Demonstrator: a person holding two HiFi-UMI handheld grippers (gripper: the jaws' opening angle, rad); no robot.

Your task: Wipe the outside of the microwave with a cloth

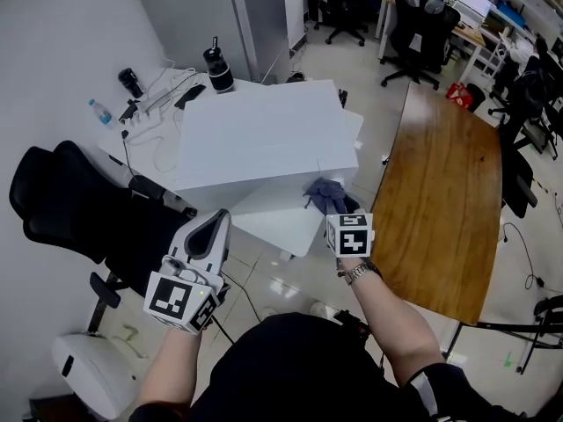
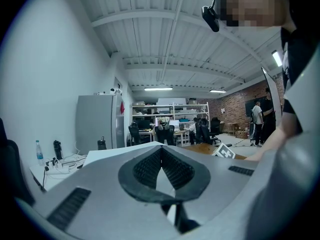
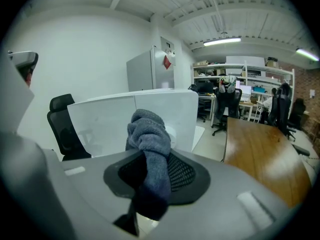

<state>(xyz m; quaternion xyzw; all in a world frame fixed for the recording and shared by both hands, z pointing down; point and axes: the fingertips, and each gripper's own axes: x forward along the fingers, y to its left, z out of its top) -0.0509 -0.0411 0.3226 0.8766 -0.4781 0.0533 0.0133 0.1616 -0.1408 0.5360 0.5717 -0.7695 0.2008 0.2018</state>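
Grey cloth (image 3: pixel 146 129) clamped in right hand-held gripper (image 3: pixel 150 161), near white microwave (image 1: pixel 255 139), left hand-held gripper (image 2: pixel 161 159) clenched

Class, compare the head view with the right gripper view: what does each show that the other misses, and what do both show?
Only the head view: a water bottle, the person's watch and the marker cube. Only the right gripper view: the ceiling lamp and the pads of the right claw pressing on the cloth. Both: that cloth, the white microwave and the wooden table.
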